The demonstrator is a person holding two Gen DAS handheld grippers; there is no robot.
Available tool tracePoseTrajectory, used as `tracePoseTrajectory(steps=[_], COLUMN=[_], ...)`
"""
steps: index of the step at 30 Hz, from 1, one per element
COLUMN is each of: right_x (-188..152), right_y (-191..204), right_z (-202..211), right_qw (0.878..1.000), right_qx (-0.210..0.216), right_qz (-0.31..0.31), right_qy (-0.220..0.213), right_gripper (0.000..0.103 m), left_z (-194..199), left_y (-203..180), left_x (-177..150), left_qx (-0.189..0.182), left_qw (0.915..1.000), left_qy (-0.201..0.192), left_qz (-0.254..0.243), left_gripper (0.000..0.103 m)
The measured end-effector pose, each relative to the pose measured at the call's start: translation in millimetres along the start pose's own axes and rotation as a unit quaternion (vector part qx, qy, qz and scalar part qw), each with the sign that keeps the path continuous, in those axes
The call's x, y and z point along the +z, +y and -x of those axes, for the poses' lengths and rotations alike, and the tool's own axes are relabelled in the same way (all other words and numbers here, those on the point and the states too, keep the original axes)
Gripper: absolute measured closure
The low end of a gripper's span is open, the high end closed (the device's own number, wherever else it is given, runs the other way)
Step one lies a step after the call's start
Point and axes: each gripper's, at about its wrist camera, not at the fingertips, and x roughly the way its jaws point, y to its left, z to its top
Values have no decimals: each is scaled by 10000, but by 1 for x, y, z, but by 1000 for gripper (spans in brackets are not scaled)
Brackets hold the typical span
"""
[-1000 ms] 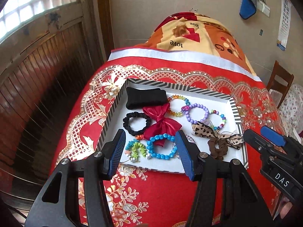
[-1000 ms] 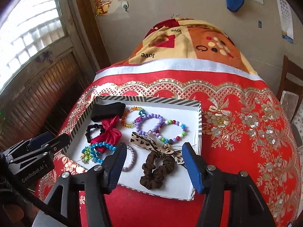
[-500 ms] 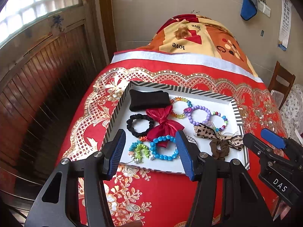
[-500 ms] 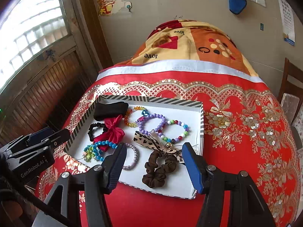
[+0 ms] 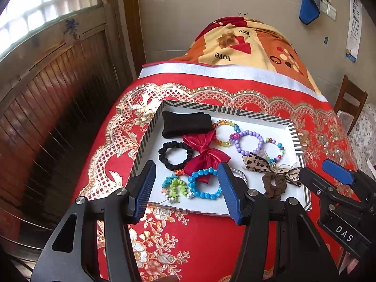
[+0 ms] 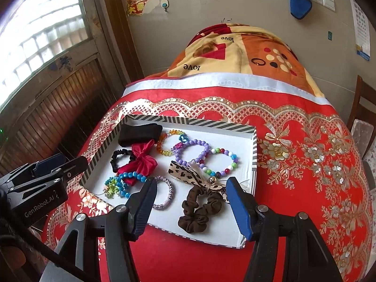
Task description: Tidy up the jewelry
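Both your grippers have their jaws apart, and nothing is between them. Your left gripper (image 5: 186, 190) hangs above the near edge of the tray (image 5: 296, 138), over the blue bead bracelet (image 5: 204, 183) and the little green and blue bracelet (image 5: 175, 188). Your right gripper (image 6: 191, 208) hangs above the near right corner of the tray, over the brown scrunchie (image 6: 197, 210) and the silver bracelet (image 6: 164, 195).

All the jewelry sits in the tray, and the tray sits on the red cloth (image 6: 305, 164). It is crowded in there. The blue bead bracelet lies partly on the red bow (image 5: 206, 152). The leopard bow (image 6: 188, 174) touches the brown scrunchie and seems tied to it. The purple bead bracelet (image 6: 191, 151) overlaps the rainbow bracelet (image 6: 170, 142) and the colourful bead bracelet (image 6: 223, 162). The black scrunchie (image 5: 175, 155) and the black band (image 5: 185, 124) lie near the far left corner.

Here is what could go wrong, I think. If you grab one thing, a thing lying on it or under it may come up too. Beads are round and smooth, so a bracelet may slip out of your jaws. The tray looks light, so a push on its edge may slide it on the cloth. Your two grippers are close, so they may bump.
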Motion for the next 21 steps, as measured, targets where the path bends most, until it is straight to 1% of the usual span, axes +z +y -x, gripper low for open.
tracePoseTrajectory(steps=[21], right_x=[1], right_y=[3], right_z=[-8], right_qw=[9999], right_qx=[98], right_qz=[85], right_qy=[84], right_gripper=[44], left_z=[-2], left_y=[0], left_x=[0], left_qx=[43], left_qw=[10000], left_qy=[-2], left_qz=[-29], left_gripper=[49])
